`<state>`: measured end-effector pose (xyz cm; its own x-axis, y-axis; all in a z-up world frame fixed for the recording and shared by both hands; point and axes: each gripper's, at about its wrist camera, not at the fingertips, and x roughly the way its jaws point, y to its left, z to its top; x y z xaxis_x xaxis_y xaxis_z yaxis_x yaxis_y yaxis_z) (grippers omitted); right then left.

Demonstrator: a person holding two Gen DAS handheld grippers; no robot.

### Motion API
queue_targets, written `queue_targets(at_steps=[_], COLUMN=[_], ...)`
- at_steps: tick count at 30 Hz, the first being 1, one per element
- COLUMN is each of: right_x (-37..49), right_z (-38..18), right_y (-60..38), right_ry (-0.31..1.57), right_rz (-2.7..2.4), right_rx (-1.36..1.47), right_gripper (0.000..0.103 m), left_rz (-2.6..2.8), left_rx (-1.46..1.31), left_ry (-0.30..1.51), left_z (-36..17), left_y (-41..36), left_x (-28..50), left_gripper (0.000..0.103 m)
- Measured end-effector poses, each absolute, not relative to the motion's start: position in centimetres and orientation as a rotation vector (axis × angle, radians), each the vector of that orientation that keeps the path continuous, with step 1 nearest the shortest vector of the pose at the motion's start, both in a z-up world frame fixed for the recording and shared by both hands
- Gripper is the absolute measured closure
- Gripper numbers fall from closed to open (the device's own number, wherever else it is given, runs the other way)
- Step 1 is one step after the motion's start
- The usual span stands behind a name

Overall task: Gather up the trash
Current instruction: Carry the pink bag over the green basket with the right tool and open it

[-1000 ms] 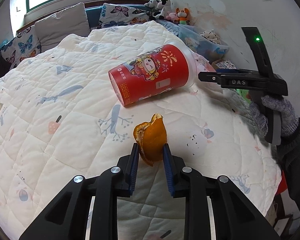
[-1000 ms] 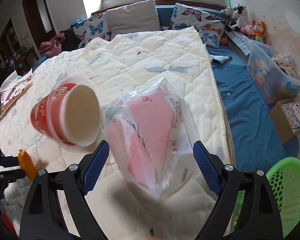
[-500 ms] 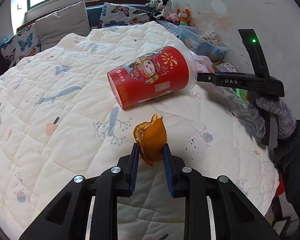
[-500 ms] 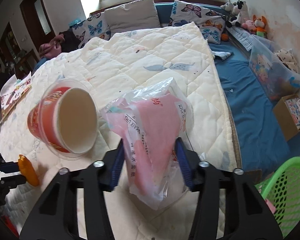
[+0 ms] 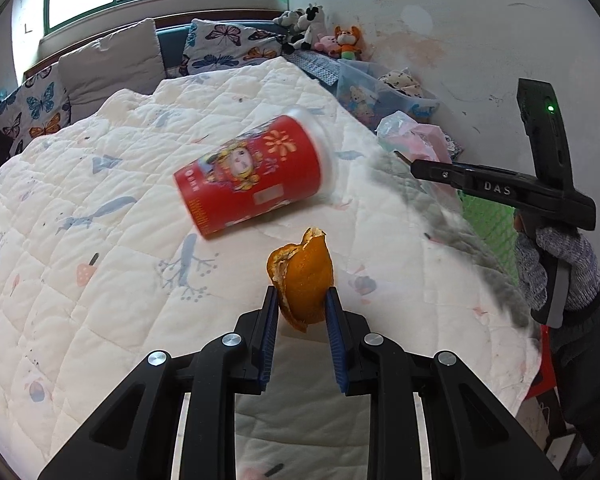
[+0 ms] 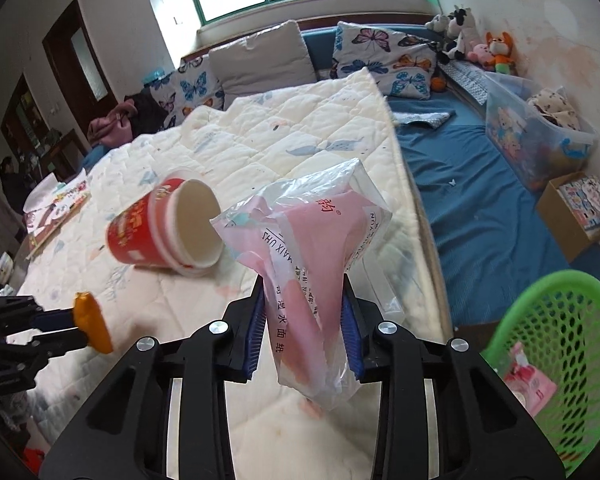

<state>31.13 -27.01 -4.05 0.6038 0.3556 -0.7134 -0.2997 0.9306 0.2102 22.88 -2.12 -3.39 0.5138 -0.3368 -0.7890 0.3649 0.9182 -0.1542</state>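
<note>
Left wrist: left gripper (image 5: 302, 306) clamped on peel (image 5: 302, 280), above quilt (image 5: 100, 280). Right wrist: right gripper (image 6: 304, 320) pinched wrapper (image 6: 308, 264) near quilt's right edge, beside cup (image 6: 160, 228).

"DAS" on right gripper (image 5: 412, 168)

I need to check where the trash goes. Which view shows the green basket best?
The right wrist view: the green basket shows its rim, mesh wall and something pink inside. The left wrist view catches only a green patch behind the right gripper.

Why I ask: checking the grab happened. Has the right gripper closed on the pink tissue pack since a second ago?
Yes. The right gripper was wide open around the pink tissue pack; now it pinches it, lifted off the quilt.
</note>
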Motion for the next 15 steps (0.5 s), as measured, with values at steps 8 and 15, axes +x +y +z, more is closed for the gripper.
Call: queue_targets(at_steps=[8,15], right_x=[26.4,23.5], right_z=[-3.0,-3.8], right_y=[-31.2,-36.8], right_ry=[0.815,0.830], right_rz=[0.316,0.206], right_rx=[0.084,0.112], right_gripper=[0.068,0.068], left_rz=[-0.499,-0.562], left_rx=[0.058,0.083], left_ry=[0.915,0.914], left_z=[-2.0,-1.5], left_y=[-6.4,-10.8], left_x=[21.9,21.6], left_gripper=[0.080,0.080])
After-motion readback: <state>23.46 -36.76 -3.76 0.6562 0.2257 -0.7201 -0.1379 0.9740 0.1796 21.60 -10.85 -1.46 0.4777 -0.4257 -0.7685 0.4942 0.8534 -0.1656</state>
